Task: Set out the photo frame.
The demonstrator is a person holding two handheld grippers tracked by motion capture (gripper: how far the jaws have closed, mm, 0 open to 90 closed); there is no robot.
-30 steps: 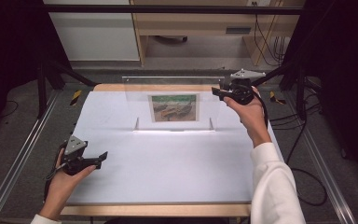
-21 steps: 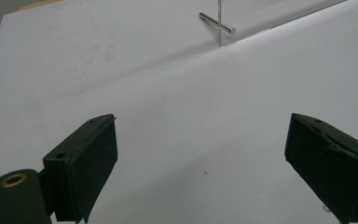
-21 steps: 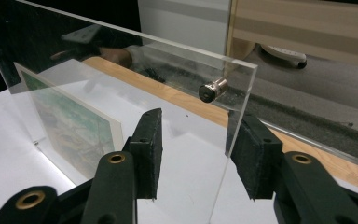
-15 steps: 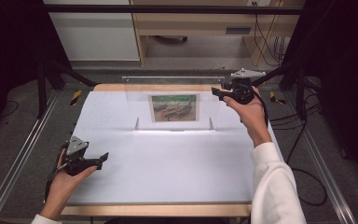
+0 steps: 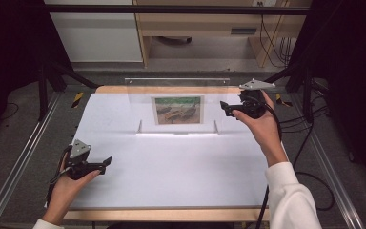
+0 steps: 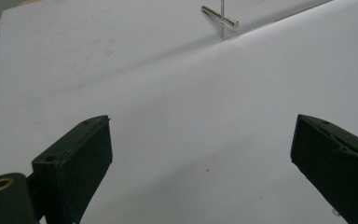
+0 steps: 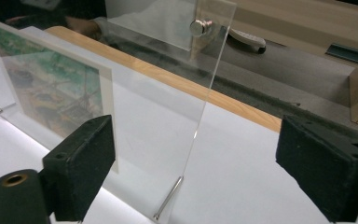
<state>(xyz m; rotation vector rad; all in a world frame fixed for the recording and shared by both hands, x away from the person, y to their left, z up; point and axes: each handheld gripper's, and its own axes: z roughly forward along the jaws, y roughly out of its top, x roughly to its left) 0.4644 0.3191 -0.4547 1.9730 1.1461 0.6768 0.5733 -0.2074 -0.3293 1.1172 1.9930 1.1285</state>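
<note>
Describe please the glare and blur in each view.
High view: a bright glare line runs along the foot of the clear frame. Left gripper view: both jaws are soft, the white sheet evenly lit. Right gripper view: the print looks hazy, with glare at the frame's base.

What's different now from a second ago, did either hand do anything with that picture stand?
Only the left tool moved: it sank slightly toward the person's edge of the white table, open and holding nothing. The right tool kept its place beside the right edge of the clear picture frame, jaws open on either side of that edge without gripping it. The frame stayed upright where it was.
</note>
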